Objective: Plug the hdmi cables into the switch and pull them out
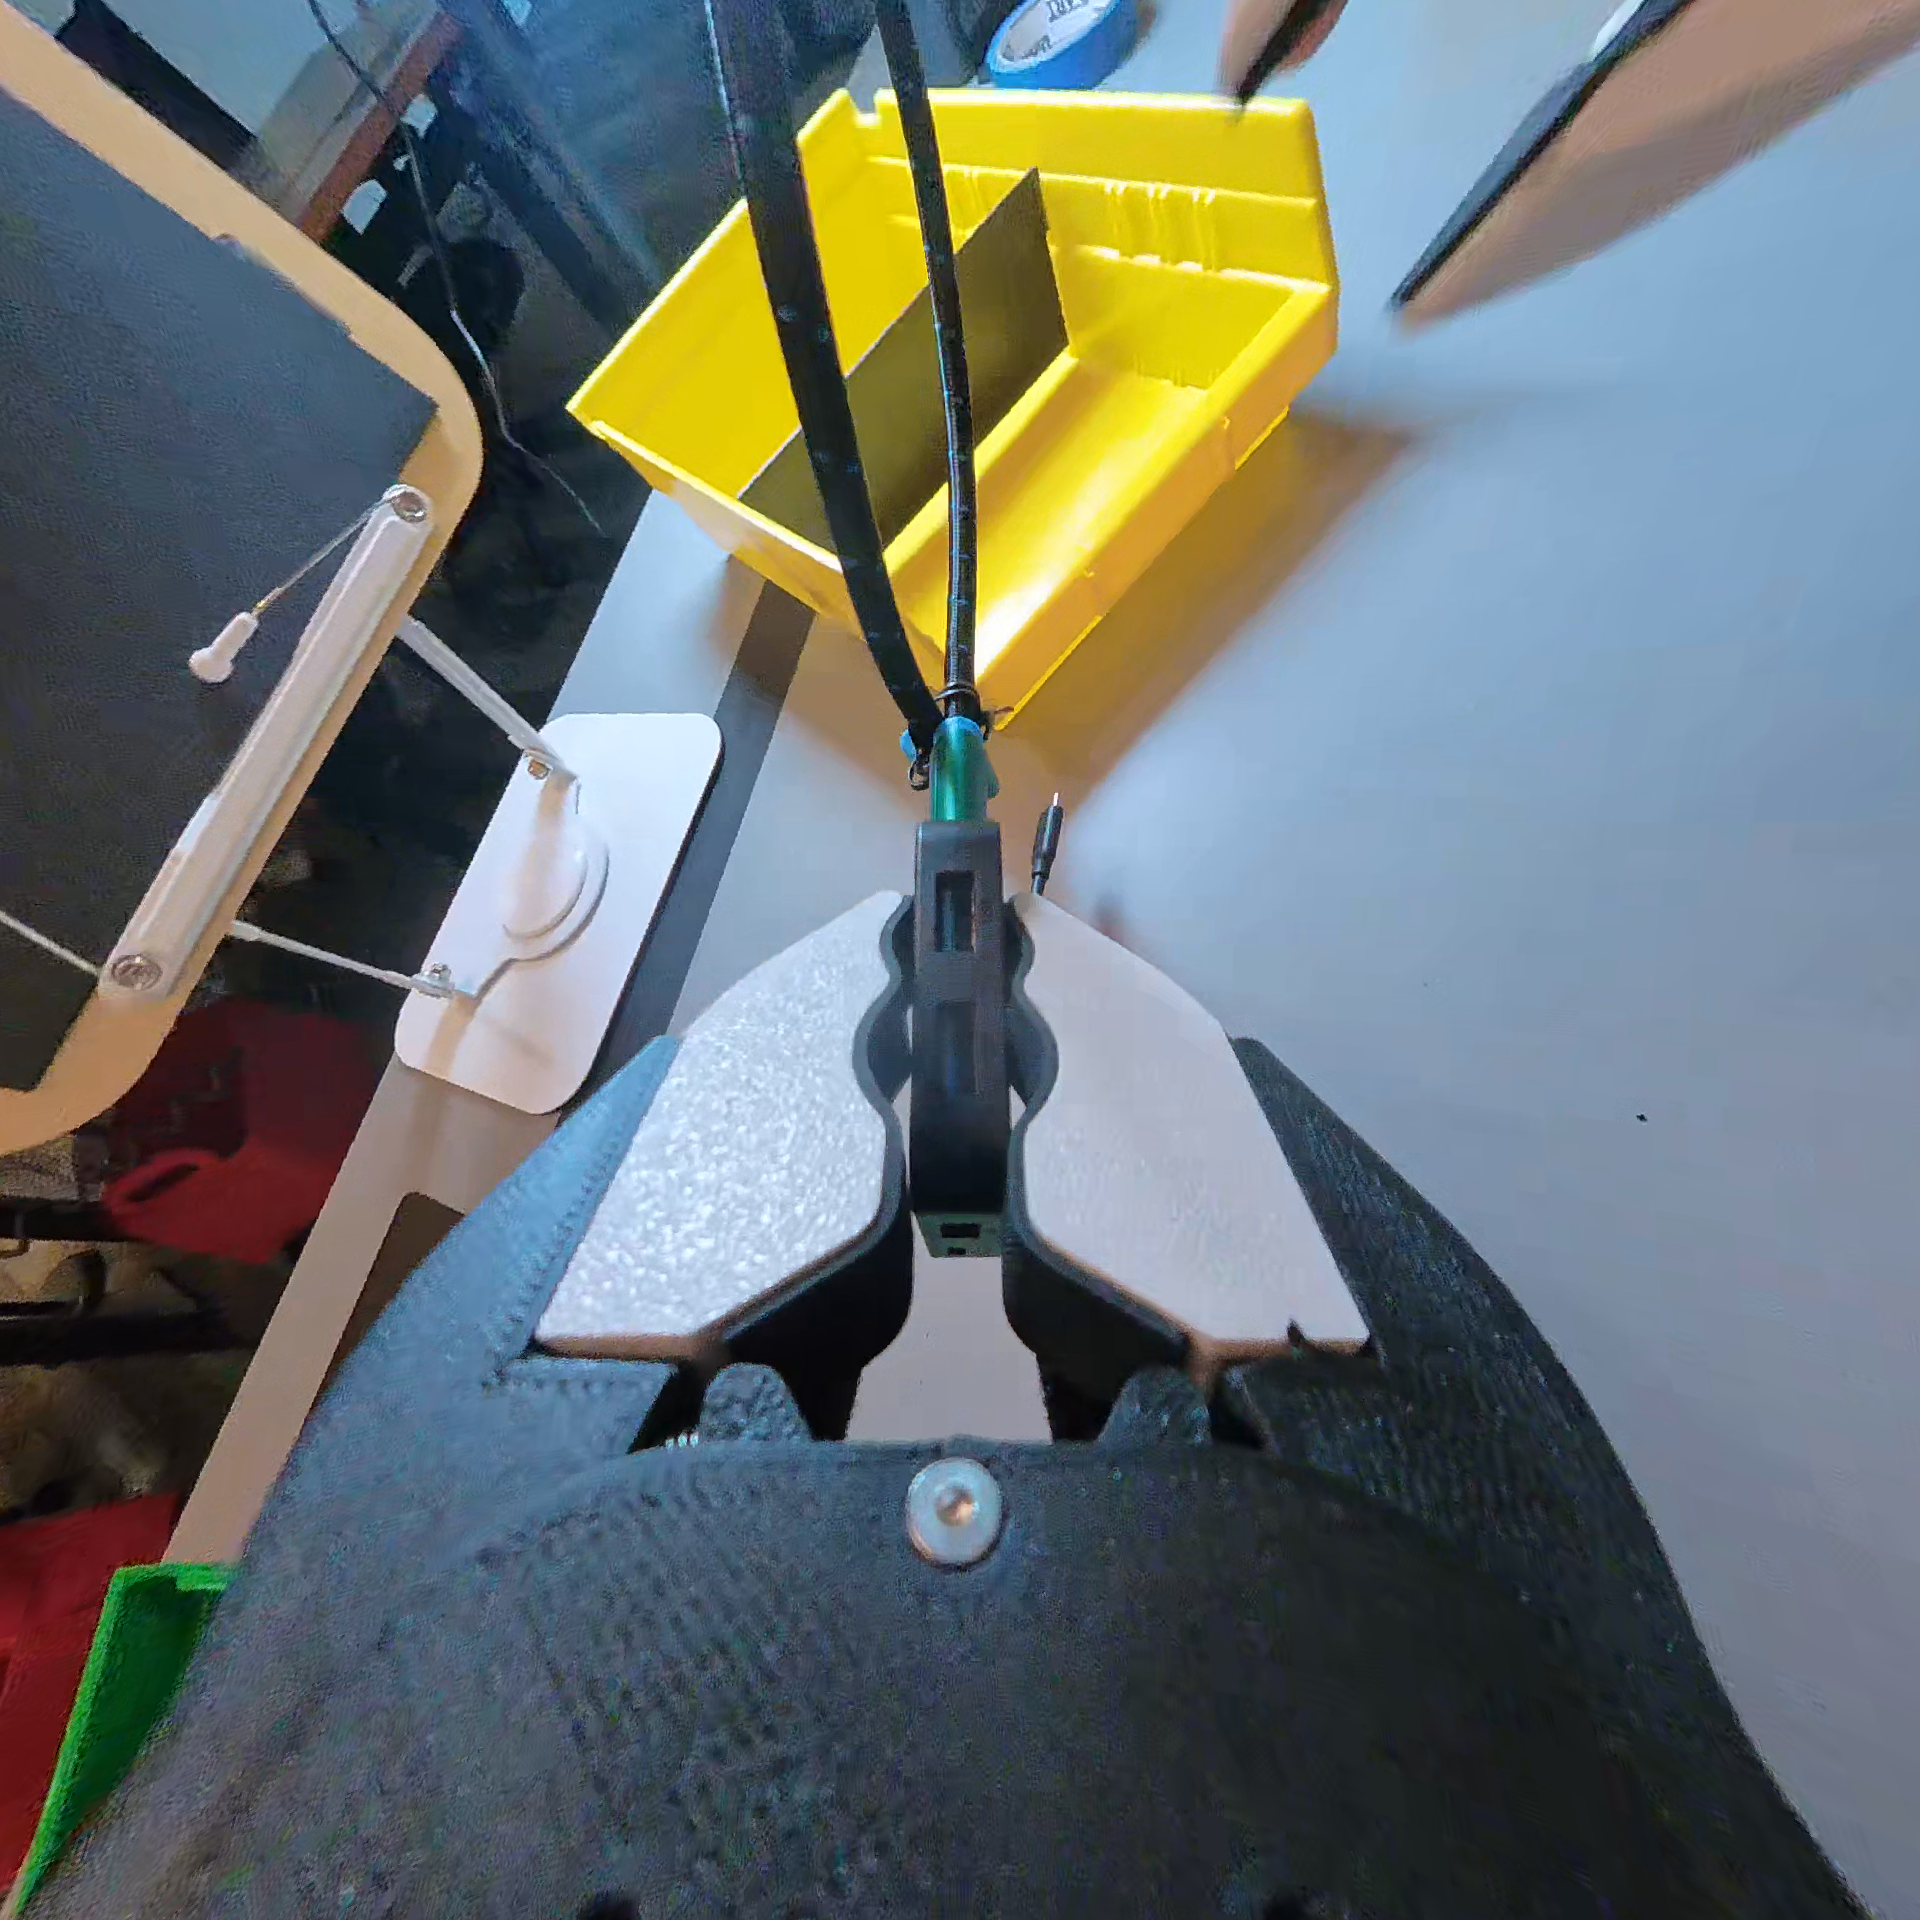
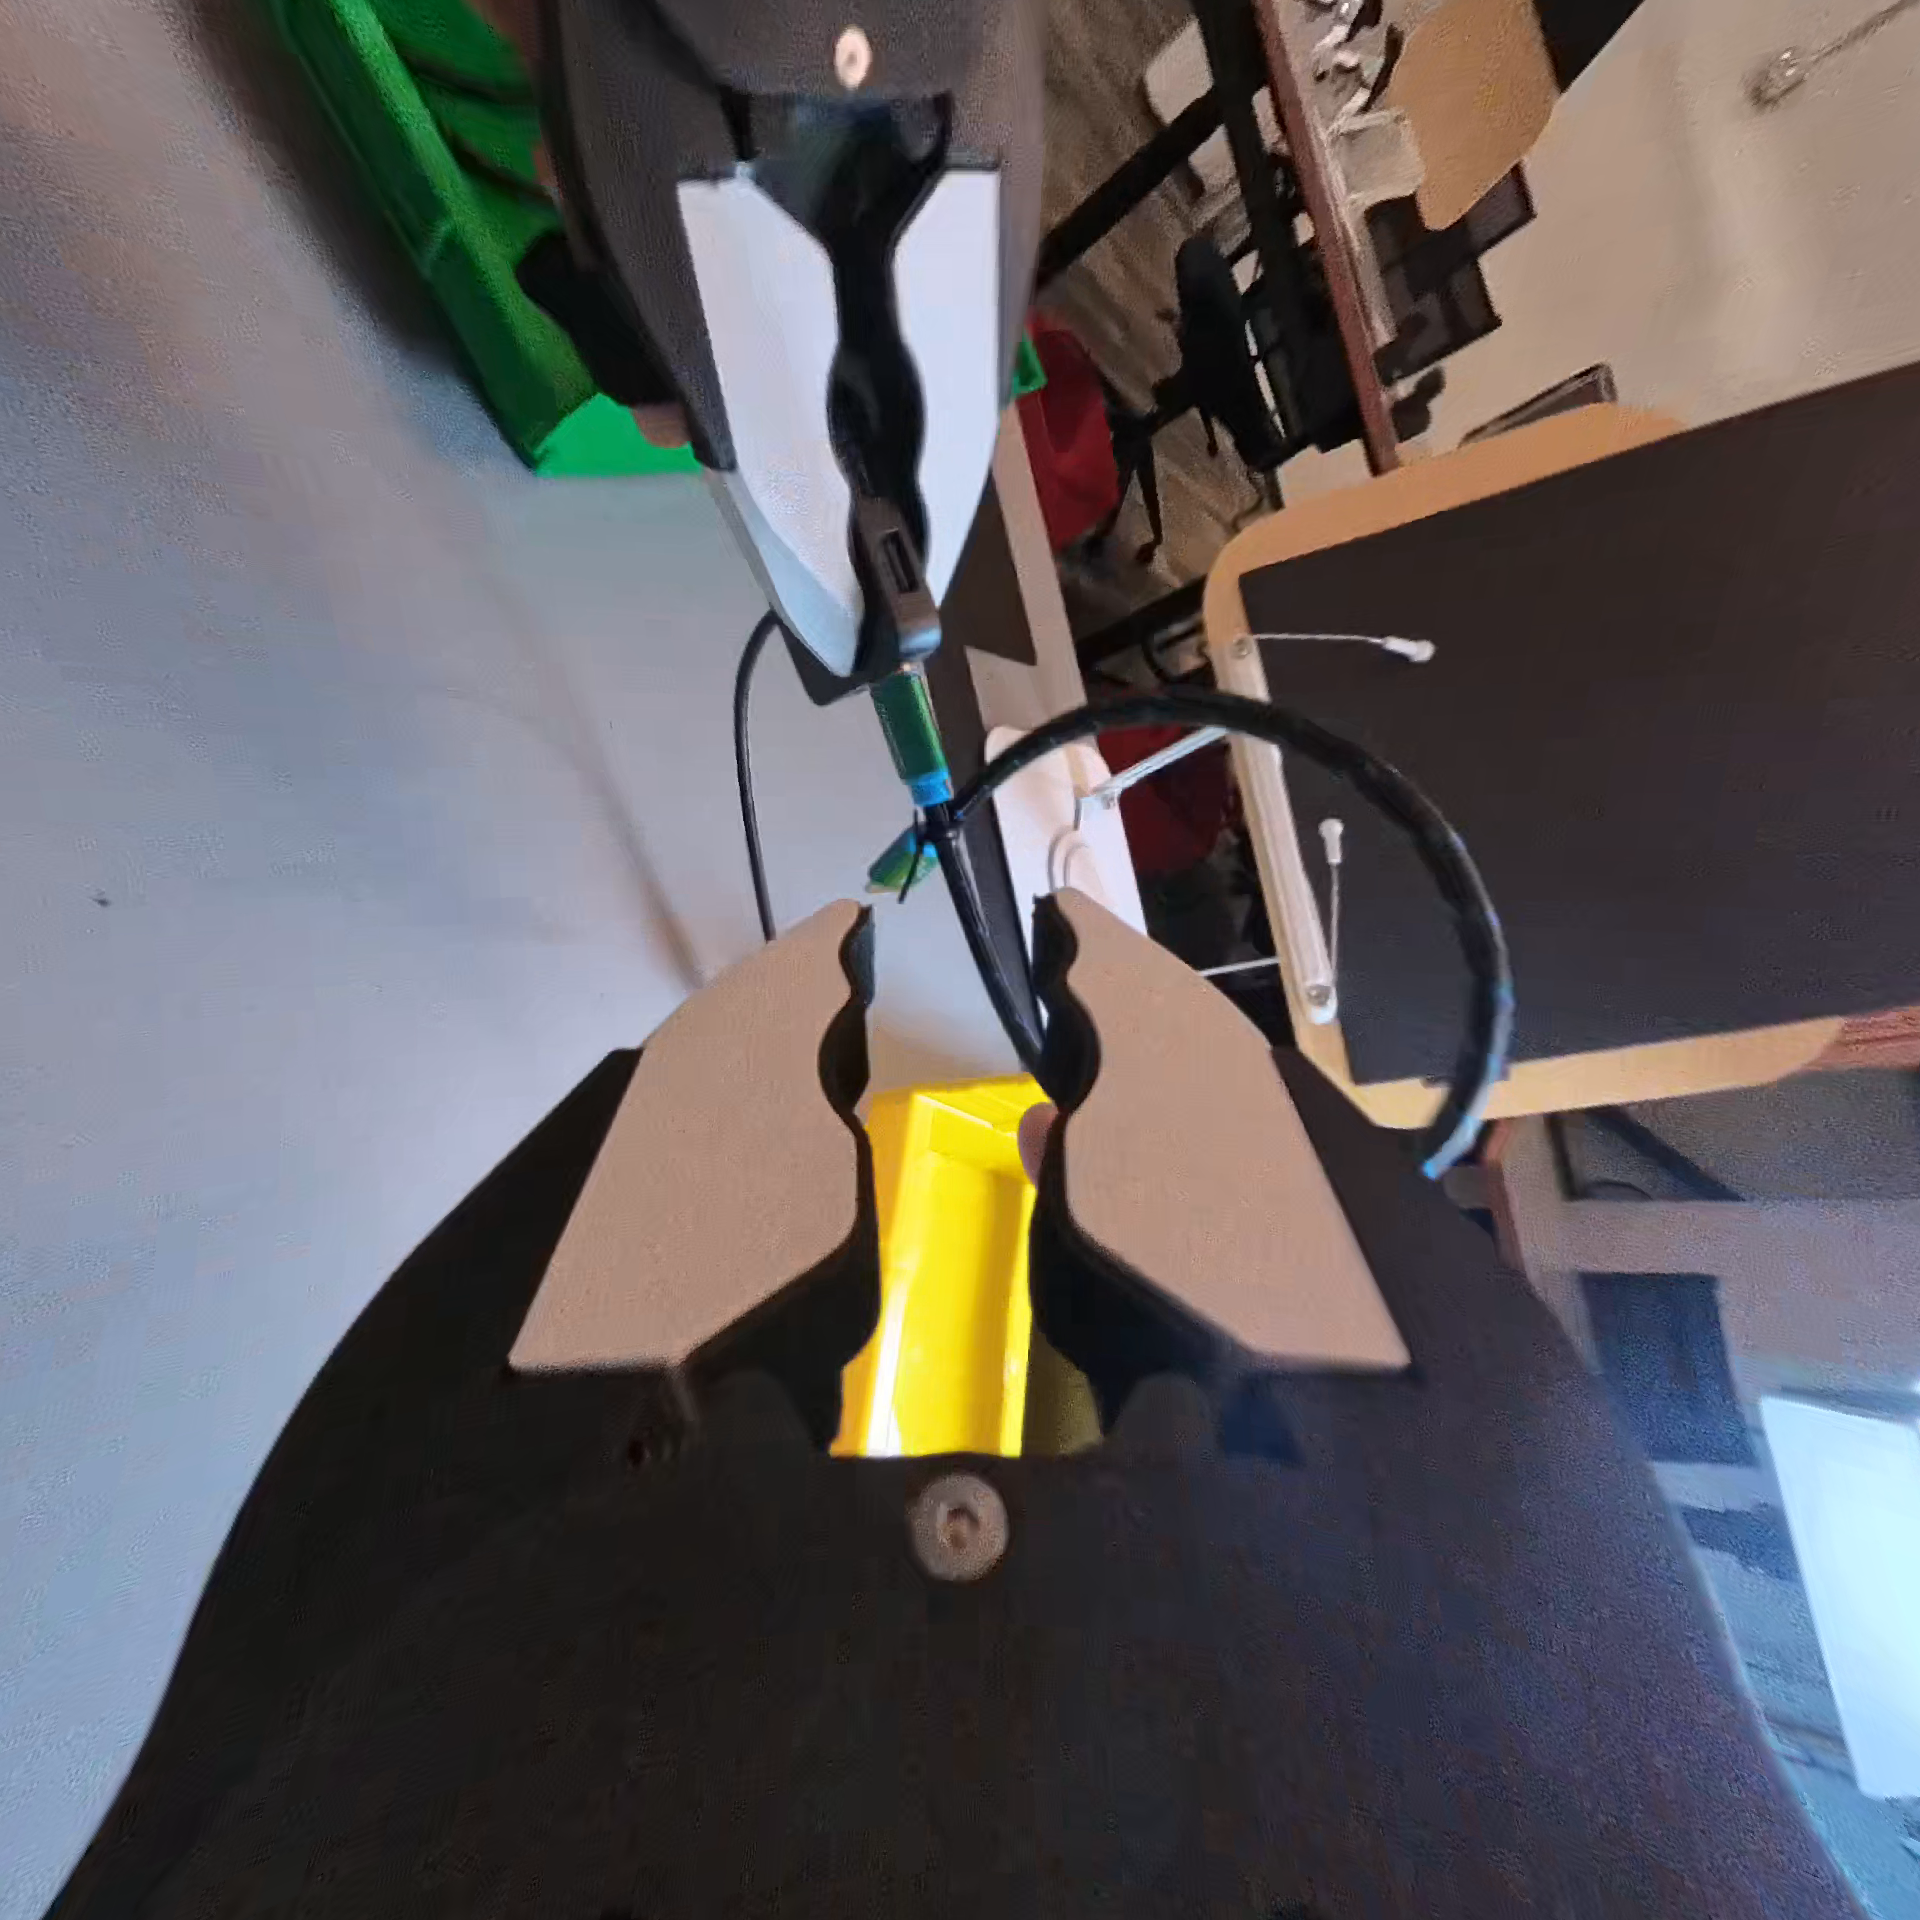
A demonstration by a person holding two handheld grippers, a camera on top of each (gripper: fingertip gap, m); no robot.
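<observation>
In the left wrist view my left gripper is shut on a small black HDMI switch, held above the grey table. A green HDMI plug sits in the switch's far end. Its black braided cable loops upward out of frame. A thin black lead with a small plug hangs beside the switch. In the right wrist view my right gripper is open and faces the left gripper, the switch and the green plug. The cable runs between my right fingers, close to the right one.
A yellow bin with a black divider stands on the table behind the switch, and it also shows below my right gripper. A blue tape roll lies beyond it. A white stand base and a black wood-edged board are at the left table edge. A green bin is nearby. About 10 centimeters separates my left fingertips from my right.
</observation>
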